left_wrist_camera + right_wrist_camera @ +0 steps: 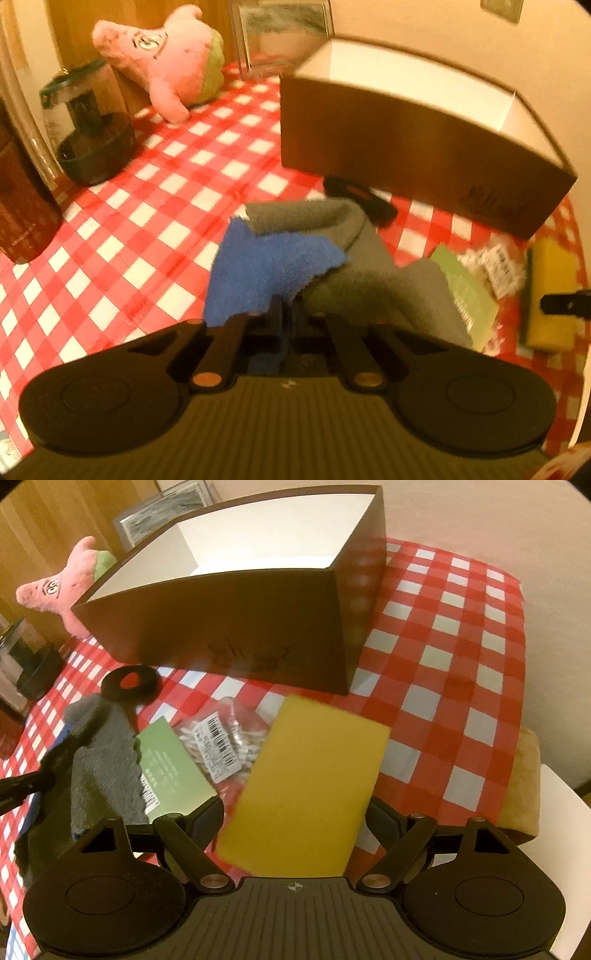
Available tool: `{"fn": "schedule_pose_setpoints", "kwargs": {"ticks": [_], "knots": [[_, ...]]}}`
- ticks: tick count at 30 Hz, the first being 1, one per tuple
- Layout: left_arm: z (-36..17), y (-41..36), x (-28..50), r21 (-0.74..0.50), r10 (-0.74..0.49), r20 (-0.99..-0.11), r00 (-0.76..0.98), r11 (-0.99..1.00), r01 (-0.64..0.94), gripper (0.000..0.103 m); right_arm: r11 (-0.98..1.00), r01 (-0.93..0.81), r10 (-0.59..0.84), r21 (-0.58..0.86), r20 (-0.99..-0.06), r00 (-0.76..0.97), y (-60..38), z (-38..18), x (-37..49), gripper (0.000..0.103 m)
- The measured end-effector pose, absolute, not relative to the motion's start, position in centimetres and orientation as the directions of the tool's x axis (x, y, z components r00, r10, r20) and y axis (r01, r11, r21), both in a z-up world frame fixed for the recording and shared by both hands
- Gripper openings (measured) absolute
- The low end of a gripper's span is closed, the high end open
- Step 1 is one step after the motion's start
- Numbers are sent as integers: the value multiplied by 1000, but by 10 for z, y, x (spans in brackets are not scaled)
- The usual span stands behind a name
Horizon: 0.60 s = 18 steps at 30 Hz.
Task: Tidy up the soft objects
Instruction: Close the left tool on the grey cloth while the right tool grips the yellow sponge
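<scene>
- Step in hand: the left gripper [291, 314] has its fingers clenched on the bunched cloths, pinching where the blue cloth [266, 273] meets the grey cloth [369, 266]; both lie mid-table, just in front of the open box [406, 147]
- The right gripper [295, 819] hangs with fingers released and spread either side of the yellow sponge [306, 797]; the pads do not press on it
- Judged next move: lift the cloths clear and carry them over the box's near wall, which stands tall and demands height before the drop; the right fingers must then close on the sponge
- Surroundings: a green card [173, 771] and a bagged packet [221, 746] lie between cloths and sponge; a black disc [129, 683] sits at the foot of the box
- The pink plush toy [166, 62] rests at the table's far left corner, beside a dark jar [92, 129]
- Obstruction risk: trailing cloth may drag the card or packet
</scene>
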<state>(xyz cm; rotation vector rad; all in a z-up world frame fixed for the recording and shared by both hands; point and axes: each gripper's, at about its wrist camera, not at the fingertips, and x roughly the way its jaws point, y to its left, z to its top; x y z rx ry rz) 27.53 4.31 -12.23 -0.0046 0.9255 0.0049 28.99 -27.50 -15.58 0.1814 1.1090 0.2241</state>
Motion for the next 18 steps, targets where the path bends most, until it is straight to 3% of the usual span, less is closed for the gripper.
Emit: {"fn": "schedule_pose_setpoints", "kwargs": {"ticks": [2, 5, 7, 10, 13, 14, 15, 17, 18], "knots": [[-108, 49, 270, -26, -10, -780, 626, 1000, -16, 3, 964, -101, 264, 245, -858, 440, -275, -155, 288, 78], [-84, 60, 260, -59, -21, -749, 662, 998, -35, 3, 970, -118, 243, 212, -852, 464, -275, -152, 286, 47], [-63, 66, 252, -57, -9, -723, 691, 997, -46, 3, 968, -125, 251, 217, -842, 478, -279, -148, 285, 34], [-28, 77, 239, -73, -7, -672, 741, 996, -58, 3, 963, -135, 270, 234, -837, 476, -286, -145, 285, 27], [7, 83, 226, -62, 23, -615, 788, 995, -77, 3, 959, -132, 283, 251, -834, 473, -289, -142, 284, 27], [16, 86, 223, -60, 32, -600, 800, 995, -85, 3, 959, -122, 283, 256, -835, 472, -290, -142, 284, 32], [24, 88, 219, -57, 43, -584, 810, 994, -93, 3, 957, -119, 290, 265, -837, 464, -291, -142, 284, 38], [35, 90, 215, -40, 71, -560, 826, 993, -113, 3, 949, -93, 309, 300, -836, 454, -294, -141, 282, 70], [38, 90, 214, -31, 81, -556, 827, 993, -118, 3, 948, -82, 310, 308, -828, 467, -294, -139, 281, 72]]}}
